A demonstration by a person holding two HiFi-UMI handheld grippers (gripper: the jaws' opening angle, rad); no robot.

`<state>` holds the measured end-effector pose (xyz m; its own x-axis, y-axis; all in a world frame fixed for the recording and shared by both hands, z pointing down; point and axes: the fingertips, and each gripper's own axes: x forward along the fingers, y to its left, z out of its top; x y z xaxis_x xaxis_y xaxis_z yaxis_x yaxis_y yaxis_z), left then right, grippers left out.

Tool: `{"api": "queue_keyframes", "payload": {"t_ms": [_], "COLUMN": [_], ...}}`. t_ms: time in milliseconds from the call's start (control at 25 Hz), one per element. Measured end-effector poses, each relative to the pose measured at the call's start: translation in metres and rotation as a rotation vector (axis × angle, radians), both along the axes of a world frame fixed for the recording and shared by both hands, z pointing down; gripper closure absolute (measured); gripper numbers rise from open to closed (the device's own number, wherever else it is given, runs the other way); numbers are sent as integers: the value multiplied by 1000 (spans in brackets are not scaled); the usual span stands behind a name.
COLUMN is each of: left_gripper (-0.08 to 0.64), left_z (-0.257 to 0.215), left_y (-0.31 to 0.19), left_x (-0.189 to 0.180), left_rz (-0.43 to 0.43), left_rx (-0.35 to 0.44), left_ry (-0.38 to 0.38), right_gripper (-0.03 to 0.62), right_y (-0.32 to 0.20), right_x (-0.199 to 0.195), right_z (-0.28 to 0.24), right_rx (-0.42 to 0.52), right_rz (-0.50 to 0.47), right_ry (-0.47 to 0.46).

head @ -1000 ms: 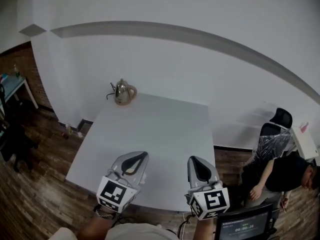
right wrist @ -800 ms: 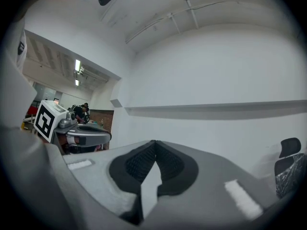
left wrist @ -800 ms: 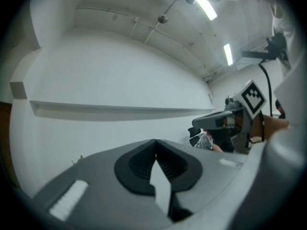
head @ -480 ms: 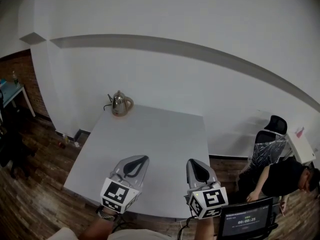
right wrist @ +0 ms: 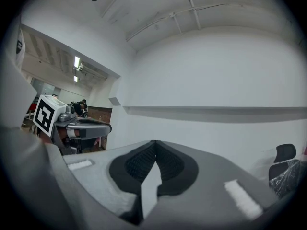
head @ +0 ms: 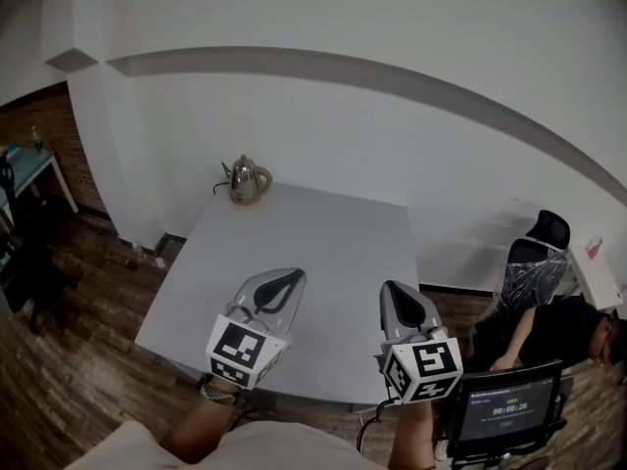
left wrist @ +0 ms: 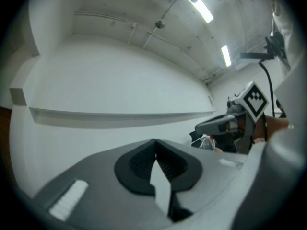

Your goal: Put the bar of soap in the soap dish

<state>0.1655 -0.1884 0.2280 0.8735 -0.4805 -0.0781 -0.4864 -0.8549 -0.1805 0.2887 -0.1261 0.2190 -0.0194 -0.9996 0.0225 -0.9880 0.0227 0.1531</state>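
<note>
Head view: a white table (head: pixel 323 233) is shown with a kettle (head: pixel 246 180) at its far left corner, and both tools are held over the near edge.
Hidden or cut off: the soap bar and the soap dish cannot be made out in any view. The person's forearms are cut off by the lower edge, as is part of a monitor (head: pixel 507 414) at lower right.
State of left gripper (head: pixel 293 275): the jaws are closed tip to tip, with nothing between them.
State of right gripper (head: pixel 394 288): the jaws are likewise pressed together and empty.
Soap relative to tools: cannot be told.
Change from a second ago: the left gripper has been raised slightly, the right gripper has been kept in place, and more of the monitor is seen.
</note>
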Motion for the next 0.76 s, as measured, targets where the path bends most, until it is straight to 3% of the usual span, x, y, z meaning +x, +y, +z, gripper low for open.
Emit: {"api": "queue_keyframes", "payload": {"t_ms": [600, 760], "left_gripper": [557, 557], "left_z": [13, 11], "left_y": [10, 14], "left_x": [-10, 4], "left_rz": [-20, -32], "left_rx": [-22, -24], "left_ry": [-13, -8], "right_gripper": [589, 591], "right_y": [2, 7], "right_x": [-11, 1], "right_z": [10, 15], "right_rx": [1, -9], "right_rz": [-25, -30], "right_ry": [-15, -30]}}
